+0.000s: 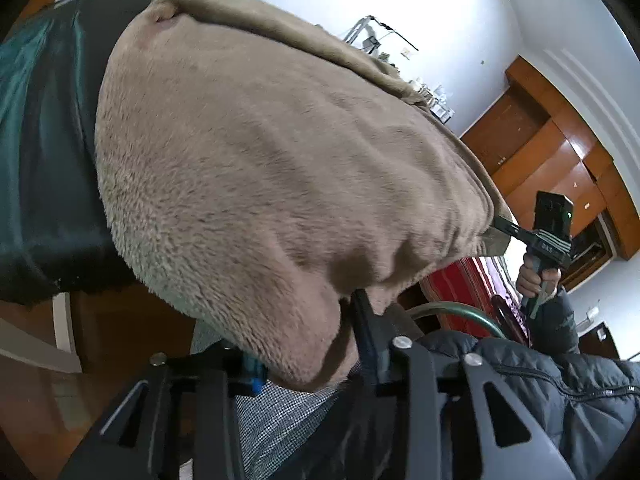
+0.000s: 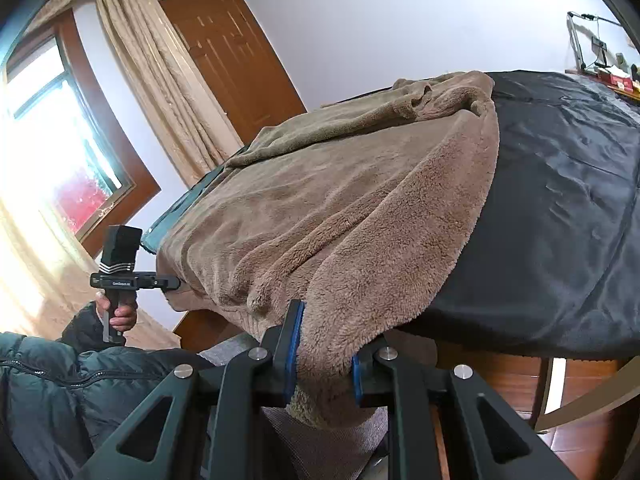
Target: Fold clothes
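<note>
Right gripper: jaws closed on the hanging near edge of the tan fleece garment, fabric pinched between the blue pads. Left gripper: clamped on the same edge (one finger half buried in pile). The garment lies spread over a dark cloth-covered table, its near edge overhanging.
</note>
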### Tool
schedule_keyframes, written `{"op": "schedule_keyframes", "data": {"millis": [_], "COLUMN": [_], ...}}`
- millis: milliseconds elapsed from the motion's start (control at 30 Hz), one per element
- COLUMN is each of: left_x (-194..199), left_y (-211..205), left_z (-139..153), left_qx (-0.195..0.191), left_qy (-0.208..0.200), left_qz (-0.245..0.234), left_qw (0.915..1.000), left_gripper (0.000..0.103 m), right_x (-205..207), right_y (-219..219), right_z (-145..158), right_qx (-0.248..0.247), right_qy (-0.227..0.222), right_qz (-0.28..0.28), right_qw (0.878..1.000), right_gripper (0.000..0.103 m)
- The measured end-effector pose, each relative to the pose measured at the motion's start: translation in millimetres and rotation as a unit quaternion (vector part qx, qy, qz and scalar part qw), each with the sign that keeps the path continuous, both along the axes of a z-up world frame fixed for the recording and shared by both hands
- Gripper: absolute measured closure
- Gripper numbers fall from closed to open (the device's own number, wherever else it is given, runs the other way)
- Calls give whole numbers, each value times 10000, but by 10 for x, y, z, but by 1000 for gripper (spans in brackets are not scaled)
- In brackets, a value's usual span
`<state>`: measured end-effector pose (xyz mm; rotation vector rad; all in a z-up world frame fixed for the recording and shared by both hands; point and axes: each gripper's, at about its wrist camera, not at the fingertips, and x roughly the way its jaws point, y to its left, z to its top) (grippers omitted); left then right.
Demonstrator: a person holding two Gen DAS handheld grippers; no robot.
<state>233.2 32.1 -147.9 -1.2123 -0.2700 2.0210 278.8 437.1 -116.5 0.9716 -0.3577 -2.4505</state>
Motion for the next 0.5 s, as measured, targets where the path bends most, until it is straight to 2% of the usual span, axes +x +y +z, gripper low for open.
{"op": "schedule_keyframes", "data": {"millis": [133, 167, 200, 233, 400, 500], "left_x": [-50, -38, -3, 41, 256, 311], "left_y": [11, 14, 23, 61, 102, 46], "left_z": [-30, -20, 8, 58, 360, 585], "left_qx": [136, 172, 188, 195, 389, 583], "left_qy": [-92, -76, -12, 62, 562, 845], "left_qz": [24, 2, -54, -104, -327, -332], "left_qw": [9999, 9998, 9998, 9997, 9971, 9942], "left_gripper": [60, 70, 87, 91, 93, 93], "right_x": [-47, -58, -50, -40, 34, 22], "right_y": [-23, -38, -61, -84, -83, -32], "right_z": [-33, -57, -64, -70, 98, 266], "right_qx": [64, 114, 172, 230, -85, -461], "right_qy": [-114, -154, -109, -58, 481, 858], "right_qz": [6, -15, -20, -24, 5, -4], "right_qw": [9999, 9998, 9998, 9997, 9988, 9952], "right_gripper": [82, 82, 82, 82, 83, 83]}}
